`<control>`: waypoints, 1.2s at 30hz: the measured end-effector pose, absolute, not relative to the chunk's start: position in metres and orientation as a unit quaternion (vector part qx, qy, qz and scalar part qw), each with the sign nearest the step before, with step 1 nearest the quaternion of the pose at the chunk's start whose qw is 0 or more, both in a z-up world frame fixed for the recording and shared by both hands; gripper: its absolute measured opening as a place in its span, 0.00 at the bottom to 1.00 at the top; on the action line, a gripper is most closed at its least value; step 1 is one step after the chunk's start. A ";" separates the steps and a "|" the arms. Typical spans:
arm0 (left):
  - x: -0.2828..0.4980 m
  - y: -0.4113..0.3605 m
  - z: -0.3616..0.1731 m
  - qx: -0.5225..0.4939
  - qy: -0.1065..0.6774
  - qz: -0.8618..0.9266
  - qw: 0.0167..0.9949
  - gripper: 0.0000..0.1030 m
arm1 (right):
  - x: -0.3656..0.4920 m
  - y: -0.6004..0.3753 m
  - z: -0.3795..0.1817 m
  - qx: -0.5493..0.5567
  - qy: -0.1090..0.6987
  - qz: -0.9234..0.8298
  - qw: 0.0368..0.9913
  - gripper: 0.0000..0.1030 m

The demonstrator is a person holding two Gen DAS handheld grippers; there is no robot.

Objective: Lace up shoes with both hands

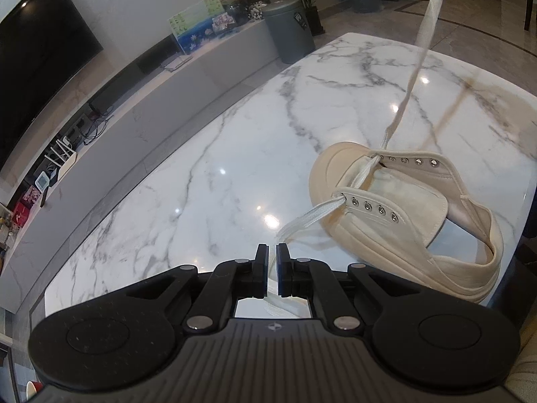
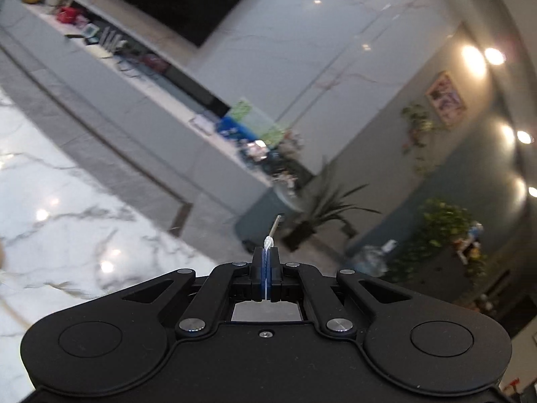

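A cream low-top shoe [image 1: 407,198] lies on the marble table [image 1: 201,181], toe toward the far side, its eyelets bare except the front pair. A white flat shoelace [image 1: 421,60] runs through that front pair. One end rises taut up and out of the top of the left wrist view. The other end comes toward my left gripper [image 1: 272,252], whose fingers stand almost together with the lace passing through the narrow gap. My right gripper [image 2: 267,252] is raised above the table and shut on the lace near its tip, and the metal aglet [image 2: 276,223] sticks out past the fingertips.
A long grey TV cabinet [image 1: 174,77] with a black screen above runs beyond the table's left edge. Off the far corner stand a grey bin [image 1: 290,30] and potted plants. The shoe sits near the table's right edge.
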State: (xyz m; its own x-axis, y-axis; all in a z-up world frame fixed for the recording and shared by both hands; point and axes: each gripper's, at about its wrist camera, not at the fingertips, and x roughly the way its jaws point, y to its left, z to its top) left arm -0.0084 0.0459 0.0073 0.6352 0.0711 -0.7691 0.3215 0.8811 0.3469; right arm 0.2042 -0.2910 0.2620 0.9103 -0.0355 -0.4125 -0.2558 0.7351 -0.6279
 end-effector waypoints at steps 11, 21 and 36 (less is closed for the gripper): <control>-0.008 0.043 0.012 0.228 0.416 -0.088 0.876 0.04 | 0.201 -0.285 0.255 -0.359 0.202 0.115 0.904 0.00; -0.003 0.026 0.009 0.236 0.416 -0.136 0.868 0.04 | 0.186 -0.225 0.212 -0.368 0.245 0.292 0.848 0.00; 0.009 0.032 -0.013 0.232 0.428 -0.167 0.857 0.04 | 0.150 -0.127 0.139 -0.416 0.274 0.490 0.715 0.00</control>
